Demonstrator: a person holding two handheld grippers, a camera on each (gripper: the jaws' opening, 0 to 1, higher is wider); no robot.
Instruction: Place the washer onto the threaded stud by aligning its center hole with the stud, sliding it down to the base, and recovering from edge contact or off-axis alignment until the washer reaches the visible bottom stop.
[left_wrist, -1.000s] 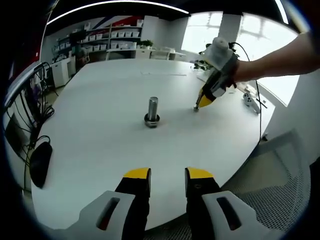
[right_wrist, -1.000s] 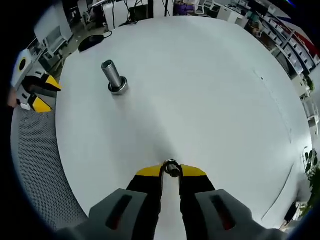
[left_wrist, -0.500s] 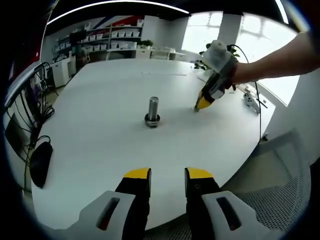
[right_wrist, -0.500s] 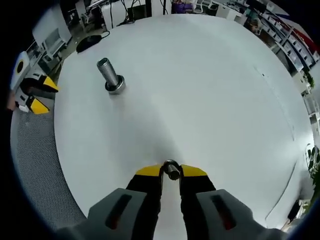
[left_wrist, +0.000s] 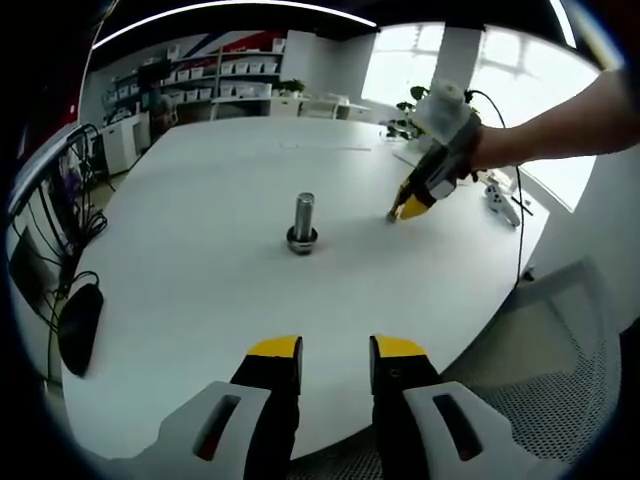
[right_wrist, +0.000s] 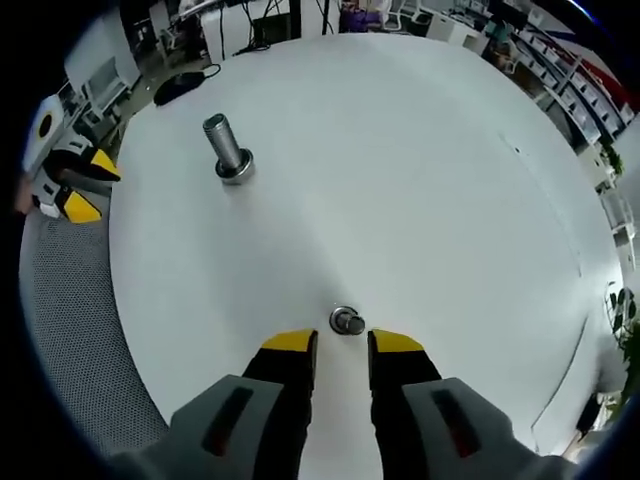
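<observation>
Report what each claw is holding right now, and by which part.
Nothing is held. The right claw is open, with the washer lying on the white table just ahead of its tips. The left claw is open and empty, short of the threaded stud.

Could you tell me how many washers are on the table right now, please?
1: the washer lies flat on the table, just ahead of the open right gripper, away from the stud. Others might be hidden.

**Around the white table**

The big round white table (left_wrist: 200, 290) runs back toward shelves (left_wrist: 235, 75) lined with white bins along the far wall. Bright windows (left_wrist: 520, 70) glare on one side. A black mouse-like object (left_wrist: 80, 325) lies near the table's edge beside dangling cables (left_wrist: 45, 215). A grey mesh chair (right_wrist: 75, 340) sits just off the rim. A small white part (left_wrist: 500, 203) rests by a black cord (left_wrist: 518, 225).
</observation>
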